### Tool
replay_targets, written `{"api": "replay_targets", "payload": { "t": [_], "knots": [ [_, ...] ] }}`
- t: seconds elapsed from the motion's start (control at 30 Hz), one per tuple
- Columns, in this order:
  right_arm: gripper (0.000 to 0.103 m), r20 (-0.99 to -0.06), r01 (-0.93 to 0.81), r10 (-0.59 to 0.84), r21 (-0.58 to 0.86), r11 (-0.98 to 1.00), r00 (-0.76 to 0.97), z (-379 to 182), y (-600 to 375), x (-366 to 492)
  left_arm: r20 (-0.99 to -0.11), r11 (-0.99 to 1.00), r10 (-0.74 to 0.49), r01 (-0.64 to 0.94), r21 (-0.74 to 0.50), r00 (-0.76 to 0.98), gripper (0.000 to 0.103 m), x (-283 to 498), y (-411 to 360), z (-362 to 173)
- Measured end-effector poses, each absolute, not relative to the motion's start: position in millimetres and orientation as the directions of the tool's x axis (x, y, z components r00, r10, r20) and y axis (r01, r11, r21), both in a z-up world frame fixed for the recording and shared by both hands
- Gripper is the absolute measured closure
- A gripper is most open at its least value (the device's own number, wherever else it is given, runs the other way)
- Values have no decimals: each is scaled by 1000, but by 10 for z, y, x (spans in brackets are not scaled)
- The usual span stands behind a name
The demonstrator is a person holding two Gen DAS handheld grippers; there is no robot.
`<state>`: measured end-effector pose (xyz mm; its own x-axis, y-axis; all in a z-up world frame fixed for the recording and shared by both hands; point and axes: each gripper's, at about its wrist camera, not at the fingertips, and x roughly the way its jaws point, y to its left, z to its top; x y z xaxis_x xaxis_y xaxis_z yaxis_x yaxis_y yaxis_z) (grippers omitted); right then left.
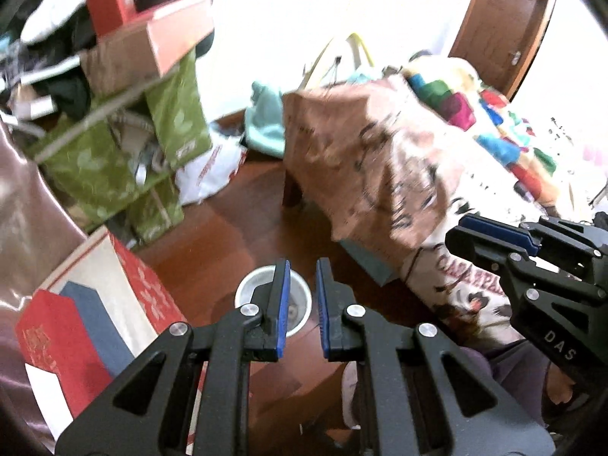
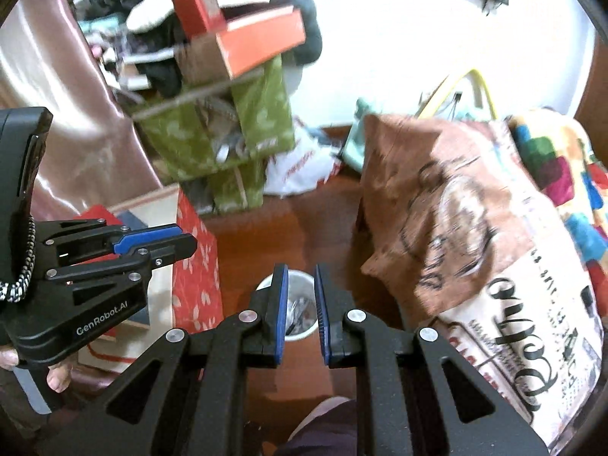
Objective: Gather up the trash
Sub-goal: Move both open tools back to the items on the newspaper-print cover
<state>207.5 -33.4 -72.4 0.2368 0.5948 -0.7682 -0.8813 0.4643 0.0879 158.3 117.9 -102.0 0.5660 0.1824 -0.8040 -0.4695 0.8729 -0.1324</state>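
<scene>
A small white bin [image 1: 273,304] stands on the brown wooden floor below both grippers, with crumpled scraps inside; it also shows in the right wrist view [image 2: 300,311]. My left gripper [image 1: 303,266] hangs above the bin with its blue-padded jaws a narrow gap apart and nothing between them. My right gripper [image 2: 301,269] is also above the bin, jaws a narrow gap apart and empty. The right gripper also shows at the right of the left wrist view [image 1: 456,235]. The left gripper also shows at the left of the right wrist view [image 2: 186,237].
A bed with a brown printed cover [image 1: 380,159] and a colourful blanket [image 1: 494,133] lies to the right. Red and white boxes [image 1: 114,304] lie to the left. Green shelves [image 1: 114,159] piled with boxes stand behind. A white plastic bag [image 1: 212,167] lies on the floor.
</scene>
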Motion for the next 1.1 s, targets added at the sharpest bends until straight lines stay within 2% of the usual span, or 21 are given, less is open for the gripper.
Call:
{"api": "replay_targets", "payload": {
  "t": [0.17, 0.23, 0.3, 0.37, 0.47, 0.53, 0.67, 0.87, 1.1],
  "knots": [
    [90, -692, -862, 649, 78, 502, 315, -355, -751, 2094, -744, 898, 193, -421, -128, 639, 88, 1603, 860, -641],
    [88, -664, -850, 663, 79, 521, 345, -227, -897, 2095, -708, 910, 189, -392, -134, 680, 77, 1624, 694, -470],
    [81, -629, -834, 675, 76, 547, 386, -92, -1113, 2133, -678, 919, 186, -369, -135, 711, 71, 1650, 551, -329],
    [68, -598, -818, 680, 67, 571, 425, -3, -1282, 2159, -649, 931, 174, -338, -137, 740, 69, 1705, 386, -193],
    [62, -548, -779, 665, 37, 626, 508, 150, -1590, 2211, -614, 949, 142, -282, -138, 777, 65, 1836, 126, -16],
    [61, -520, -749, 648, 26, 663, 556, 247, -1795, 2264, -592, 958, 130, -254, -131, 796, 57, 1910, -33, 77],
    [49, -482, -689, 614, 28, 725, 626, 354, -2126, 2393, -552, 974, 96, -192, -119, 828, 54, 2089, -367, 235],
    [49, -470, -576, 515, 19, 817, 717, 367, -2609, 2692, -519, 986, 21, -104, -130, 854, 49, 2459, -784, 373],
    [49, -499, -436, 385, 15, 900, 776, 167, -3114, 3121, -520, 987, -46, -42, -156, 853, 44, 2908, -1103, 330]
  ]
}}
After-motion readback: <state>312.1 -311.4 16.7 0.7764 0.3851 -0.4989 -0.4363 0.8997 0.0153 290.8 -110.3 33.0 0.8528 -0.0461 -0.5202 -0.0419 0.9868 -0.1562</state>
